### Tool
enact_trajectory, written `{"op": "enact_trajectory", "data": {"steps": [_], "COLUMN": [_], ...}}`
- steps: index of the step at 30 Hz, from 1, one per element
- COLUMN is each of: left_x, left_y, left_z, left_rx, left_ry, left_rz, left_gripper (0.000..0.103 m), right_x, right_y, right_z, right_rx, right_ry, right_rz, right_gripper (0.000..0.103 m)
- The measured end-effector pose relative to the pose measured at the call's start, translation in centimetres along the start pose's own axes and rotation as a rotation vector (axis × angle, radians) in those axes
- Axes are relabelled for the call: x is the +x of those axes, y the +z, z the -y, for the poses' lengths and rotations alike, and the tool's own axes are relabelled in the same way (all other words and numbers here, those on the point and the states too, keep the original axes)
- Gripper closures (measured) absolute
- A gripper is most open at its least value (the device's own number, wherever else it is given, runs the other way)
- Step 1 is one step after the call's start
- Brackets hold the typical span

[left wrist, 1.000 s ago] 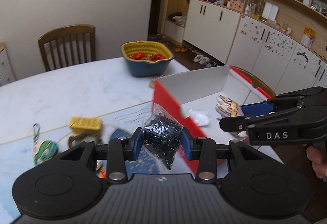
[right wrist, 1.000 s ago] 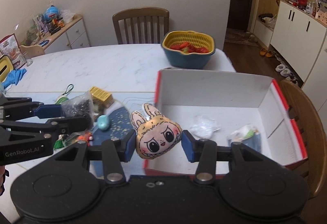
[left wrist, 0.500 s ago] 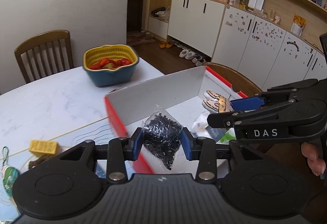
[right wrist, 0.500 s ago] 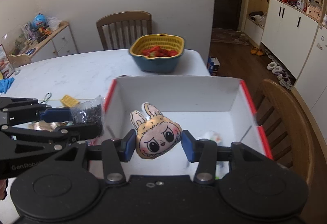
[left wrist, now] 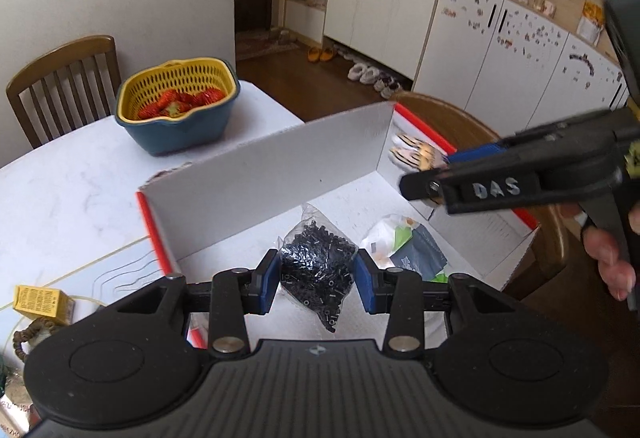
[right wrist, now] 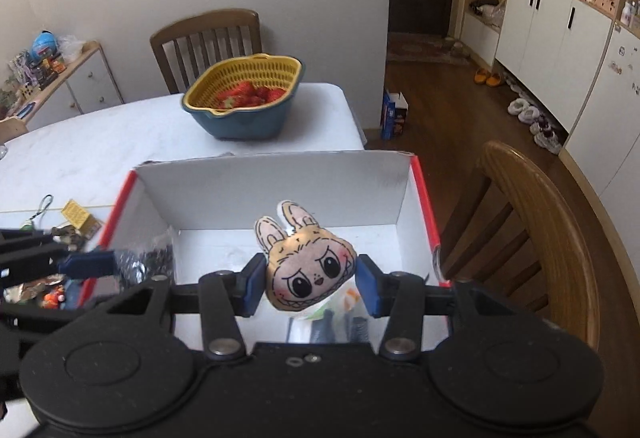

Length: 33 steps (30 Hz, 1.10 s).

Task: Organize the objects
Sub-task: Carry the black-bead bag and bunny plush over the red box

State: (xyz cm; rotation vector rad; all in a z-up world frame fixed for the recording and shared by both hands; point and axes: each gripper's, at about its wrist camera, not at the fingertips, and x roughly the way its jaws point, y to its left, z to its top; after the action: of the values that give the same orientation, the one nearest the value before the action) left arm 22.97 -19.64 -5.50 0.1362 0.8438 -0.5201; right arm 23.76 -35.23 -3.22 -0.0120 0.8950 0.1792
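Bag of small black beads (left wrist: pixel 318 266) pinched between the left gripper (left wrist: pixel 318 280) jaws, hung just over the white floor of the red-edged box (right wrist: pixel 404 194) so that a release would drop it inside rather than onto the desk (left wrist: pixel 80 178). Plush bunny-eared face (right wrist: pixel 310 270) clamped the same way in the right gripper (right wrist: pixel 310 282) jaws, above the box's near end, over the packets (left wrist: pixel 404 246) already lying below and ahead of the left jaws. Still out on the desk beyond the box's left wall: yellow block (left wrist: pixel 38 302) and other trinkets, probably next to be gathered.
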Motion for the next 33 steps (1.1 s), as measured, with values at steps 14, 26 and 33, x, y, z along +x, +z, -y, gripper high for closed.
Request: {"op": "enact_trajectory", "data": {"steps": [14,26,33], "left_x": [5.4,7.3,8.0], "left_y": [-0.3,-1.2,-0.9], "left_z": [0.8,0.6,0.5], "left_rx": [-0.006,-0.023,-0.049], "left_ry": [0.025,0.022,0.024], "left_rz": [-0.146,-0.245,-0.270], "left_gripper": [0.064,0.064,0.063], "right_x": [8.0,12.1,13.1], "right_y": [1.5,0.9,0.8], "right_z": [0.3,-0.1,-0.5], "right_rx": [-0.064,-0.111,-0.133], "right_ry": [0.000,0.020,0.021], "right_rz": [-0.143,-0.289,-0.344], "right_gripper": [0.057,0.057,0.057]}}
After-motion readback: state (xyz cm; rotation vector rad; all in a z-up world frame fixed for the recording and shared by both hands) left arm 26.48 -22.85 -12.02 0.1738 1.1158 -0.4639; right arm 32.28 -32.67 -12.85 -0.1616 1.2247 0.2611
